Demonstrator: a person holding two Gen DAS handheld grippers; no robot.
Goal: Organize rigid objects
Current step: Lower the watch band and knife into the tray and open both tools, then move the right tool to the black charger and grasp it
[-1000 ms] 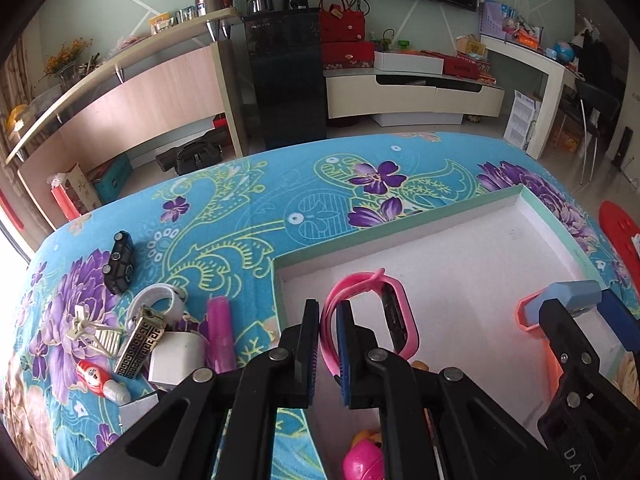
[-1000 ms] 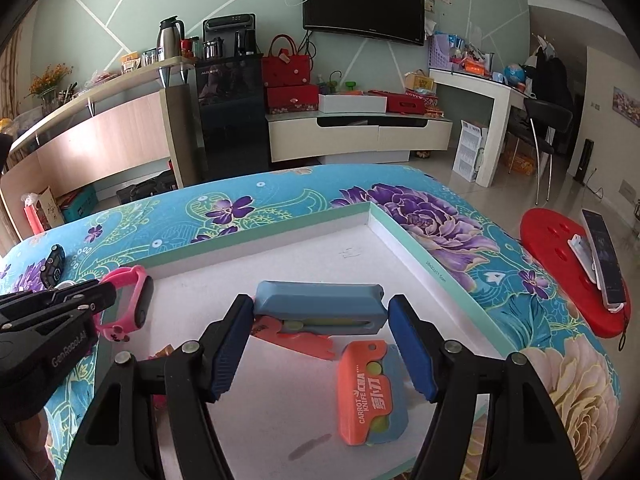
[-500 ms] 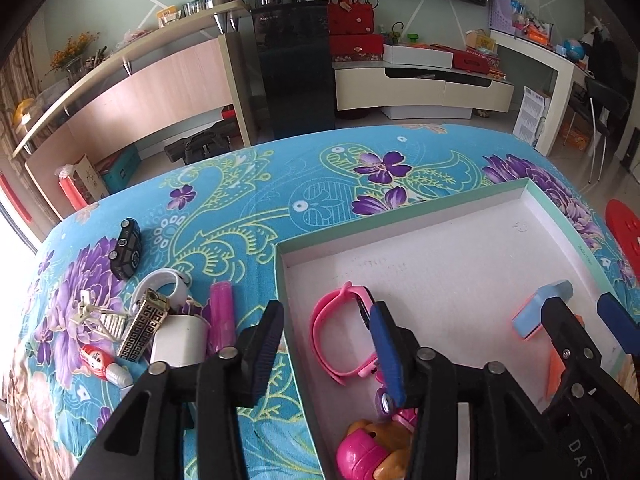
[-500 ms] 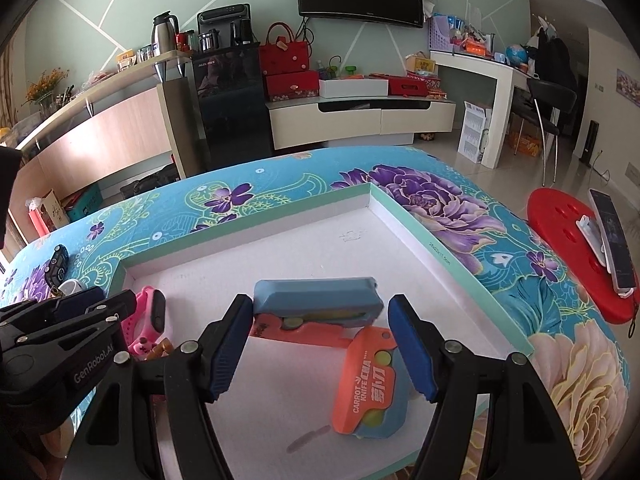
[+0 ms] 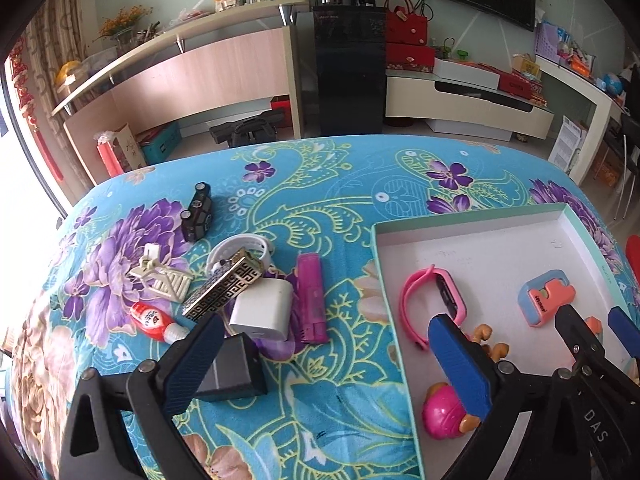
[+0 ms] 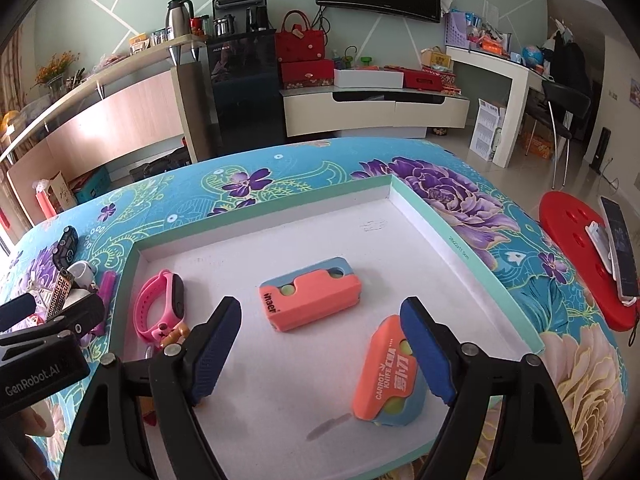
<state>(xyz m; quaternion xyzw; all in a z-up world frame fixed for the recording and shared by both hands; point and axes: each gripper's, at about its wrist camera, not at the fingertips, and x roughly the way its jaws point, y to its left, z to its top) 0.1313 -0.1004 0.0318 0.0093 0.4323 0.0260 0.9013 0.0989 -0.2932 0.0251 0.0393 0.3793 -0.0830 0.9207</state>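
A shallow white tray with a mint rim [image 6: 452, 240] [image 5: 384, 272] lies on the flowered table. In it lie a pink watch band [image 6: 160, 304] [image 5: 436, 300], an orange and blue carrot knife toy [image 6: 312, 296] [image 5: 546, 300], a second carrot knife [image 6: 390, 376] and a pink toy figure [image 5: 444, 416]. My left gripper [image 5: 328, 364] is open and empty above the tray's left rim. My right gripper [image 6: 320, 352] is open and empty above the tray, the second knife at its right finger. Loose items lie left of the tray: a magenta tube [image 5: 310, 298], a white charger [image 5: 262, 310], a patterned bar [image 5: 222, 288].
Also left of the tray are a black box [image 5: 230, 372], a glue bottle [image 5: 154, 322], a white clip [image 5: 162, 276], a white ring [image 5: 244, 250] and a black toy car [image 5: 196, 212]. A red stool with a phone [image 6: 580, 264] stands right of the table.
My left gripper let go of the pink watch band in the tray, opened wide and drew back left. My right gripper released the orange and blue knife toy, which now lies flat.
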